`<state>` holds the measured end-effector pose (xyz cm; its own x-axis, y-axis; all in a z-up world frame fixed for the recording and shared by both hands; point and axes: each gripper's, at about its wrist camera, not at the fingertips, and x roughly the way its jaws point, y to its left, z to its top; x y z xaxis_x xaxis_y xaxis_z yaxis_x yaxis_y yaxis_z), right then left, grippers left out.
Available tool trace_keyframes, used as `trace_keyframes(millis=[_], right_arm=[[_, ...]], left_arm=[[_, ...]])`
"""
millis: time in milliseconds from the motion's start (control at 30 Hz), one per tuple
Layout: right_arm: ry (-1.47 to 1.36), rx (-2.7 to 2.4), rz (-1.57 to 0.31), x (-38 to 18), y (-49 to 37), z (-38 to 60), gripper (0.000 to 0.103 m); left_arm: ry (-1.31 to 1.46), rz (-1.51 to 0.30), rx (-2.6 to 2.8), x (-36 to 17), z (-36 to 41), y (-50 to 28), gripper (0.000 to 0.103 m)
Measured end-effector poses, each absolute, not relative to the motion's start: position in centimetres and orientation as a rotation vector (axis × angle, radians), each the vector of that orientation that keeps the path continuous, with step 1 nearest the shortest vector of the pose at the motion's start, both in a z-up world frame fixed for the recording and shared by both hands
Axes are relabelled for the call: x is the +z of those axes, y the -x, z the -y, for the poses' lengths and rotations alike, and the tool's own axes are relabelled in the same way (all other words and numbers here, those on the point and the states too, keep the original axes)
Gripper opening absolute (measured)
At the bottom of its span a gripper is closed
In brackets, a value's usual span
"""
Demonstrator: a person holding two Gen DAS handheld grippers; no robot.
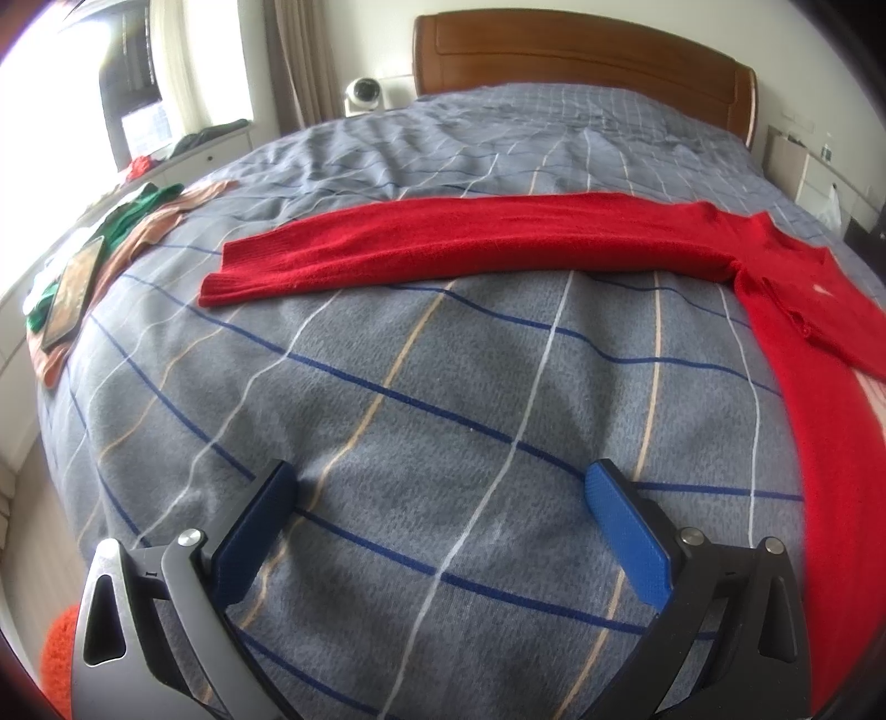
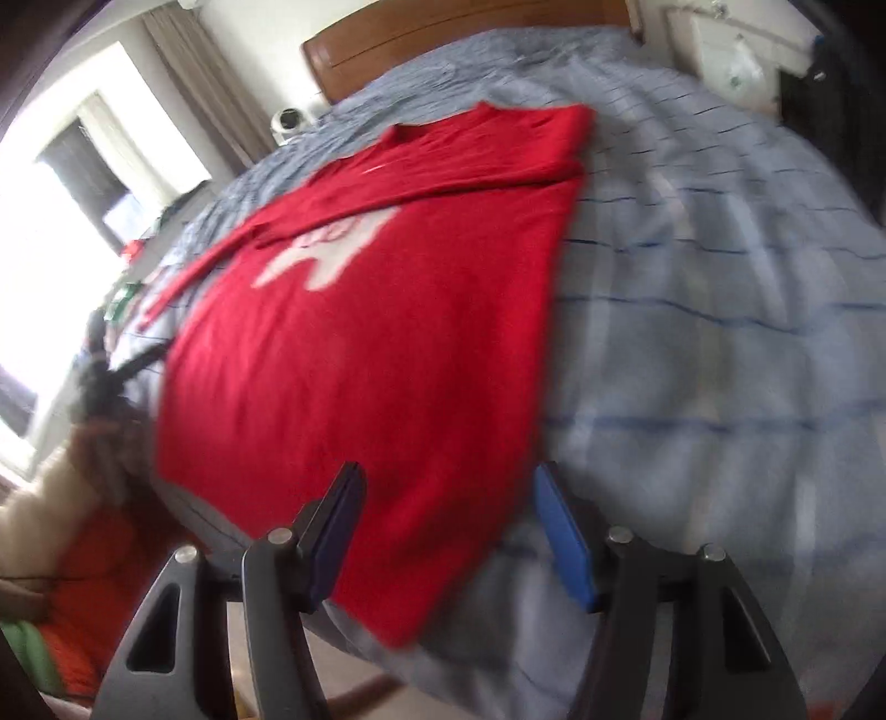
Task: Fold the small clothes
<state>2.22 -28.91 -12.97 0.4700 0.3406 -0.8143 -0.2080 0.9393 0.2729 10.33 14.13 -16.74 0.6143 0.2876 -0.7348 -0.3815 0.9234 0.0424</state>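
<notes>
A red sweater (image 2: 376,332) with a white print lies flat on the bed. One sleeve is folded across its chest. The other sleeve (image 1: 443,243) stretches out flat to the left in the left wrist view. My left gripper (image 1: 440,487) is open and empty, low over bare bedspread in front of that sleeve, well short of it. My right gripper (image 2: 446,487) is open and empty just above the sweater's near hem corner. That view is blurred.
The grey checked bedspread (image 1: 387,399) covers the bed, with a wooden headboard (image 1: 581,50) at the far end. Green and peach clothes (image 1: 138,221) and a tablet (image 1: 72,288) lie at the left edge. The other gripper and hand (image 2: 99,382) show at the left of the right wrist view.
</notes>
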Motion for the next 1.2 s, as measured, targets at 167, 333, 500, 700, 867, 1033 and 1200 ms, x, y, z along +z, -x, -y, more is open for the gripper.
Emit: trace_keyframes(millis=[167,333,500,700,867,1033,1200], right_arm=[[-0.078,0.155,-0.849,-9.3,-3.2,30.9,0.075],[-0.116,0.047,-0.795,-7.9,-6.4,33.4,0.076],[-0.104,-0.020,-0.759,-7.8,-8.6,34.8,0.076],[-0.023,-0.113,-0.884,-13.8,-10.5,36.4,0.076],[-0.054,-0.104,-0.788,-15.4,-8.5,37.2,0.077],[-0.063,-0.101,-0.779,-15.7,-8.5,37.2,0.078],[-0.063,-0.093,-0.767,-16.1,-8.2,37.2,0.079]], left_arm=[[0.120,-0.824,0.388,-16.7,-14.2,-10.3,0.103],[0.121,-0.822,0.381,-16.8,-14.2,-10.2,0.103],[0.120,-0.822,0.383,-16.8,-14.3,-10.1,0.103],[0.122,-0.823,0.381,-16.9,-14.2,-10.1,0.103],[0.128,-0.830,0.375,-16.7,-14.4,-10.1,0.103],[0.265,-0.849,0.323,-14.2,-16.7,-9.6,0.102],[0.519,-0.802,0.306,-10.8,-23.9,-9.6,0.102]])
